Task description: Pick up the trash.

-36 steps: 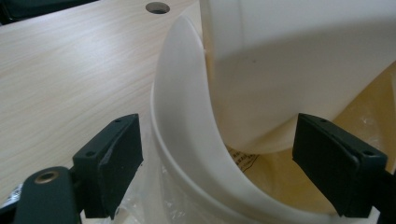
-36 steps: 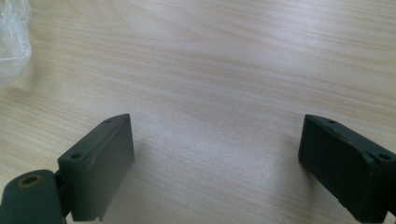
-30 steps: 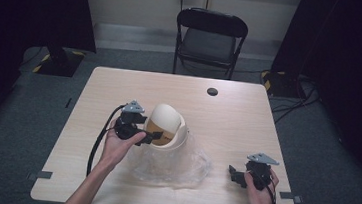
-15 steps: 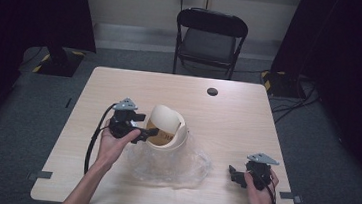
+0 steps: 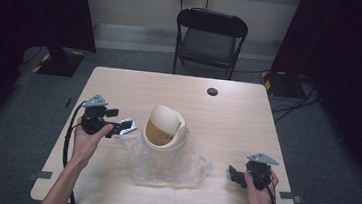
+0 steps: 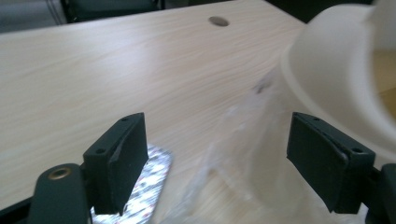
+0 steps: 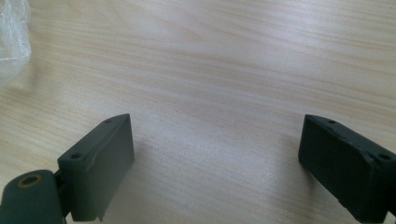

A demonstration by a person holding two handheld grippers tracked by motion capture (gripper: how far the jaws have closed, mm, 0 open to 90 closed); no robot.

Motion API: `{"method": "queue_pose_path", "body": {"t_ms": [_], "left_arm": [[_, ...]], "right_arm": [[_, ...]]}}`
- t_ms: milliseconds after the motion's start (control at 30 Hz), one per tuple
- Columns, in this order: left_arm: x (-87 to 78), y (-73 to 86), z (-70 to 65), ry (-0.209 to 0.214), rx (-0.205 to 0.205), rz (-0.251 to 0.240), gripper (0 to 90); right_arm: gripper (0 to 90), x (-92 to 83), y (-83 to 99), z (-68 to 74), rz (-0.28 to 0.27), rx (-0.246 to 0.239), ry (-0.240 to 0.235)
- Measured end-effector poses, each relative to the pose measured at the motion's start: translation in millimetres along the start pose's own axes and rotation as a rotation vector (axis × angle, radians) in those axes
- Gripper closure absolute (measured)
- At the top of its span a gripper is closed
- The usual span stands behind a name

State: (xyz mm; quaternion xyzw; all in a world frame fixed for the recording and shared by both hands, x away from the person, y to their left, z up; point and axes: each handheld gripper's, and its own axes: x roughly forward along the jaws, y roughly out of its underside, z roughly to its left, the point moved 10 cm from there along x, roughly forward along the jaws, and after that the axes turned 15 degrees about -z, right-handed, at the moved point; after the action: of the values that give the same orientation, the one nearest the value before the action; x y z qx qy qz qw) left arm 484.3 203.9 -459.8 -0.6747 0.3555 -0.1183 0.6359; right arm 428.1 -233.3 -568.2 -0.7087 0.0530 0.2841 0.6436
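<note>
A cream tub (image 5: pixel 165 126) lies tipped on a crumpled clear plastic bag (image 5: pixel 170 161) mid-table, its brown inside facing the front. Left of it, my left gripper (image 5: pixel 115 123) stands open; its jaws have just been closing a little. A silver foil packet (image 5: pixel 127 125) lies at its tips. In the left gripper view the left gripper (image 6: pixel 217 126) has the packet (image 6: pixel 152 186) flat on the table beside and under its left jaw, with bag film (image 6: pixel 233 158) and the tub (image 6: pixel 336 79) to the right; no pad presses on anything. My right gripper (image 5: pixel 233 173) (image 7: pixel 215 121) rests open over bare wood.
The wooden table (image 5: pixel 119 91) has a dark round grommet (image 5: pixel 212 91) at the back. A black folding chair (image 5: pixel 210 34) stands behind the table. Bag film (image 7: pixel 11 32) shows at the top-left corner of the right gripper view.
My left gripper has drawn away to the left from the tub's mouth, and the foil packet now shows at its tips. The right gripper has stayed put.
</note>
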Motion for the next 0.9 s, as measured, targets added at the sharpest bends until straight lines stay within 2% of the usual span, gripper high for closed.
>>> {"method": "queue_pose_path", "body": {"t_ms": [67, 167, 200, 233, 267, 333, 400, 500, 600, 667, 833, 900], "left_arm": [[-0.3, 12.2, 14.1, -0.033, 0.039, 0.044, 20.1], [2.1, 26.5, 28.8, -0.048, 0.029, 0.078, 20.5], [2.1, 26.5, 28.8, -0.048, 0.029, 0.078, 20.9], [5.4, 34.8, 36.0, -0.06, 0.043, 0.103, 21.0], [8.1, 38.2, 37.3, -0.055, 0.039, 0.11, 21.3], [12.2, 44.3, 42.0, -0.066, 0.065, 0.141, 22.1], [17.1, 48.5, 45.8, -0.062, 0.074, 0.154, 22.5], [25.3, 53.0, 50.8, -0.052, 0.047, 0.153, 22.7], [32.6, 58.7, 54.1, -0.043, 0.064, 0.19, 22.7], [36.9, 62.6, 55.7, -0.037, 0.047, 0.205, 22.7], [42.7, 73.2, 66.7, -0.059, 0.037, 0.233, 22.3], [43.9, 79.2, 66.9, -0.048, 0.02, 0.25, 21.0]], "right_arm": [[9.4, 0.0, 0.0, 0.0, 0.0, 0.0, 0.0], [9.4, 0.0, 0.0, 0.0, 0.0, 0.0, 0.0], [9.4, 0.0, 0.0, 0.0, 0.0, 0.0, 0.0], [9.4, 0.0, 0.0, 0.0, 0.0, 0.0, 0.0], [9.4, 0.0, 0.0, 0.0, 0.0, 0.0, 0.0], [9.4, 0.0, 0.0, 0.0, 0.0, 0.0, 0.0], [9.4, 0.0, 0.0, 0.0, 0.0, 0.0, 0.0], [9.4, 0.0, 0.0, 0.0, 0.0, 0.0, 0.0], [9.4, 0.0, 0.0, 0.0, 0.0, 0.0, 0.0], [9.4, 0.0, 0.0, 0.0, 0.0, 0.0, 0.0], [9.4, 0.0, 0.0, 0.0, 0.0, 0.0, 0.0], [9.4, 0.0, 0.0, 0.0, 0.0, 0.0, 0.0]]}}
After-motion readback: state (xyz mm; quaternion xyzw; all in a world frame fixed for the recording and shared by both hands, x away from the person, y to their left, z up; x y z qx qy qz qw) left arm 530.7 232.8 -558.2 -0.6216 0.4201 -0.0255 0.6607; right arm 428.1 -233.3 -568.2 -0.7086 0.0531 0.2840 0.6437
